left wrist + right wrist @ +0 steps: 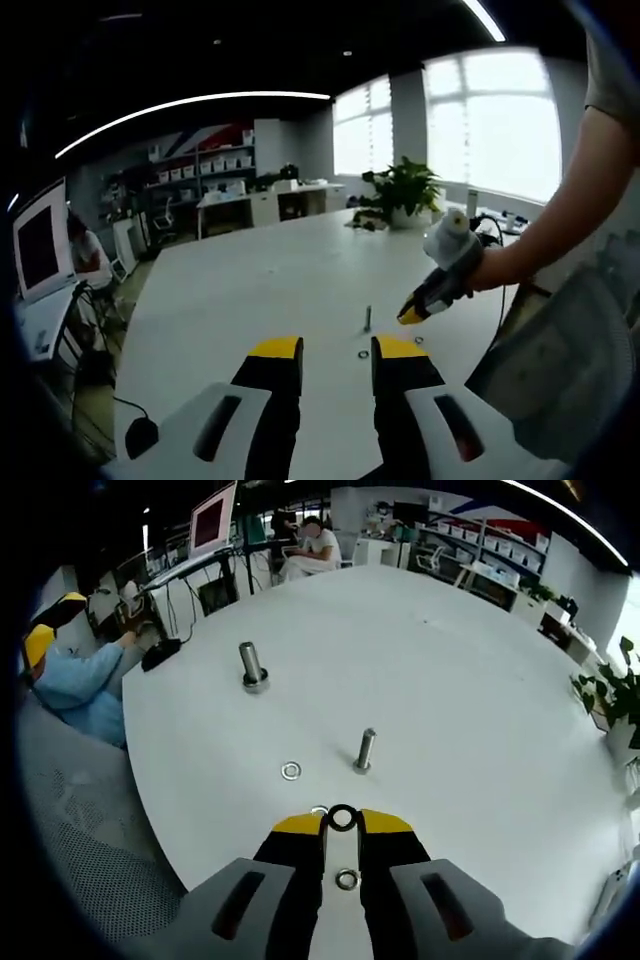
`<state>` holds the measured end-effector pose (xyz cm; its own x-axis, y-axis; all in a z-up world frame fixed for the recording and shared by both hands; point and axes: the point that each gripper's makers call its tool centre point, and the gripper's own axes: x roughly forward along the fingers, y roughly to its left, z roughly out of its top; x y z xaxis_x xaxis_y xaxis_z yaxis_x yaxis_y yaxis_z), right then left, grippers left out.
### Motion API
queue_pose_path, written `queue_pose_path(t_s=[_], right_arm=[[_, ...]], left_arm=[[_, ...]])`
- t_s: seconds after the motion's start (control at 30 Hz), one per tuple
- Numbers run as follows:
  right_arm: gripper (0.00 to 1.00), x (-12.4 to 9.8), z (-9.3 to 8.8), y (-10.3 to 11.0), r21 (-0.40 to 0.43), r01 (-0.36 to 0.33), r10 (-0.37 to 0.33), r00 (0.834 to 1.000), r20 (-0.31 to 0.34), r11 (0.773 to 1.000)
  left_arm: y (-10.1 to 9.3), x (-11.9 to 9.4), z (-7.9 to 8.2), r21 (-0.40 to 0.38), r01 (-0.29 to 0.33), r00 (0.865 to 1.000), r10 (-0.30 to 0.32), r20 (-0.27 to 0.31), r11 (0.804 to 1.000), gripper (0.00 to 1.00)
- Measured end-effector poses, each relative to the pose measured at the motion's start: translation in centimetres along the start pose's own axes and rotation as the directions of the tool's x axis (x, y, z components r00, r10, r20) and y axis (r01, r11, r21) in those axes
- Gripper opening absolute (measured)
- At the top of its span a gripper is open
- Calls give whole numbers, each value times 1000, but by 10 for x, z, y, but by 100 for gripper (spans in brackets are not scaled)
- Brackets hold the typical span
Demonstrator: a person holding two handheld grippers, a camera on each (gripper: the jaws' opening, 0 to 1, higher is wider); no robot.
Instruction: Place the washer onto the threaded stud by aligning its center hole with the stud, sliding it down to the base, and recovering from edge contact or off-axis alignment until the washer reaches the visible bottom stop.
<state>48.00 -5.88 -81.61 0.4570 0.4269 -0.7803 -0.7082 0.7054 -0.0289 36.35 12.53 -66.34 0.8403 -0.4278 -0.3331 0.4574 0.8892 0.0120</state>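
ok, right gripper was clamped on a small dark metal washer at its tips; upright threaded steel stud stood just ahead, slightly right. left gripper gaped empty, farther back.

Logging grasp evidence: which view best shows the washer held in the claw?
Right gripper view: the small dark metal ring washer sits pinched at the right claw tips. In the left gripper view, the right claw appears, its washer too small to discern.
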Motion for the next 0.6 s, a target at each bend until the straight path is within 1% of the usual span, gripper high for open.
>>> queue_pose_path(t_s=[0.1,0.13,0.37,0.6], right_arm=[[14,-1,7,-3,-4,5,-5,1000,8,1000],[14,-2,13,-5,-4,8,-8,1000,16,1000],[14,-2,34,-13,-20,16,-16,999,37,1000],[14,0,47,-17,-38,21,-19,999,44,999]], left_arm=[[0,0,1,0,0,1000,0,3,1000,26],[0,0,1,-1,1,1000,-1,5,1000,26],[1,-1,2,-9,1,1000,-1,9,1000,26],[2,-1,2,-16,1,1000,-1,10,1000,26]])
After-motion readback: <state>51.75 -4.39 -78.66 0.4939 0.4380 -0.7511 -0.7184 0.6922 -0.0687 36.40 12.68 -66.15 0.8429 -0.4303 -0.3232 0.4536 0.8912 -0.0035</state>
